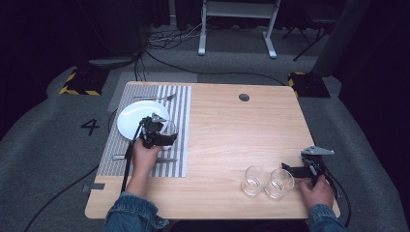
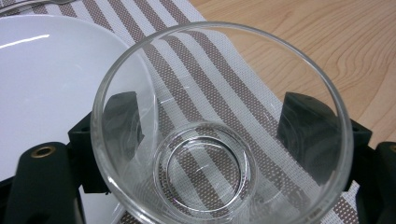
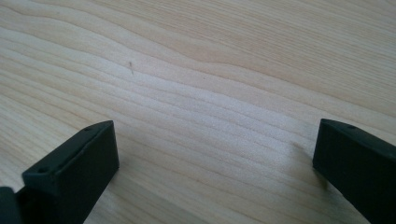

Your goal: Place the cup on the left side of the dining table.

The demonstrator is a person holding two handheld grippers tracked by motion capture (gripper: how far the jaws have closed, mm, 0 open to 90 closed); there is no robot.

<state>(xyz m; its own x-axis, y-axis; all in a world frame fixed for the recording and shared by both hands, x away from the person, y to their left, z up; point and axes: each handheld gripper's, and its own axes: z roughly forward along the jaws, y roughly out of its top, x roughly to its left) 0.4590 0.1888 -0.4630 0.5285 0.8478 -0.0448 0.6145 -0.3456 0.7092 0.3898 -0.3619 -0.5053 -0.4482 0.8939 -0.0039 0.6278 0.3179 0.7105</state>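
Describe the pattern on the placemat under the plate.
The placemat has brown and white woven stripes, clearest in the left gripper view.

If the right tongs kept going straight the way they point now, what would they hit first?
Most likely the bare wooden table: the right gripper view looks along the open right tongs at tabletop with nothing between the jaws. In the high view, the two empty glasses sit just beyond them, so depth is uncertain.

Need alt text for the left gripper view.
A clear glass fills the frame, seen from above, with the left tool jaws at either side of it. Beneath lie a striped placemat, a white plate and the wooden table.
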